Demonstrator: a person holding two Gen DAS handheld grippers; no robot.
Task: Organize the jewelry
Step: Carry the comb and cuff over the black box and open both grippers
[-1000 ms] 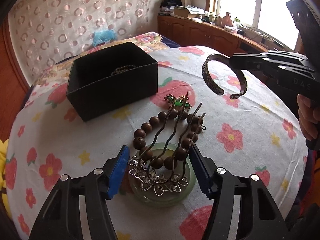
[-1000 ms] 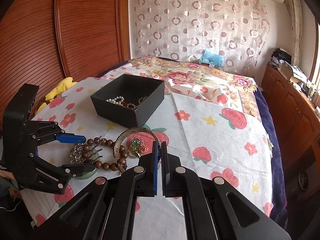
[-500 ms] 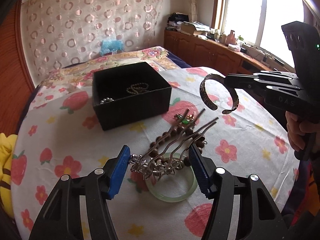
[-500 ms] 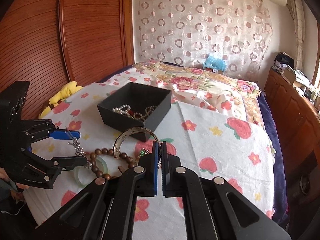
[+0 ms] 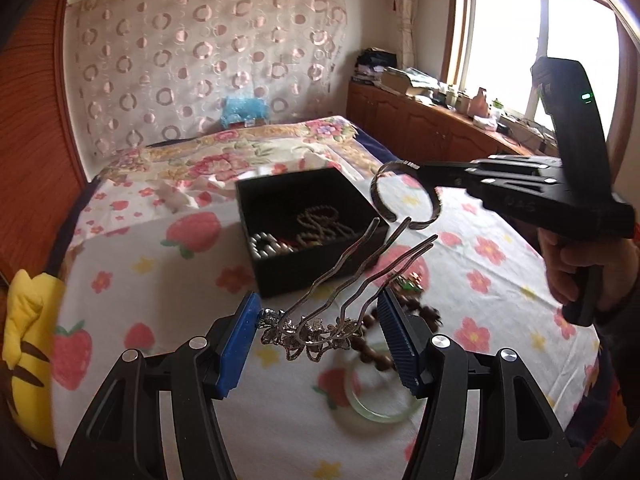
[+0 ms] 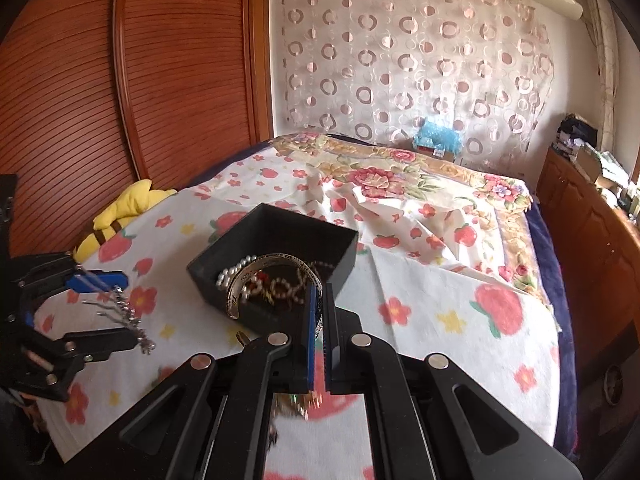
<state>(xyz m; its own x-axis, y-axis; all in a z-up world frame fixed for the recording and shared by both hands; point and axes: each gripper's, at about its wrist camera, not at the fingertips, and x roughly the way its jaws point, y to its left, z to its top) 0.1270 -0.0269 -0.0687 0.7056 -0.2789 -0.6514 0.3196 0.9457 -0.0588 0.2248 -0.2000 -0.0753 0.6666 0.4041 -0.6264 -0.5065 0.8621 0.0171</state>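
Jewelry box (black, lidless) with pearls, chains

Box mouth: the black box is open on top, its floor partly filled with beads.
Right of frame: bare flowered bedspread, free passage.
Left of frame: the left tool with the hairpin blocks that side.
Lower centre: the cuff bracelet overlaps the box's near wall.

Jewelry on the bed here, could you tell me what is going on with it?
A person holds a gripper in each hand. The left gripper grips a silver hair comb by its ornate head, lifted off the strawberry sheet. The right gripper is shut on a metal cuff bracelet, beside the black box already holding beads.
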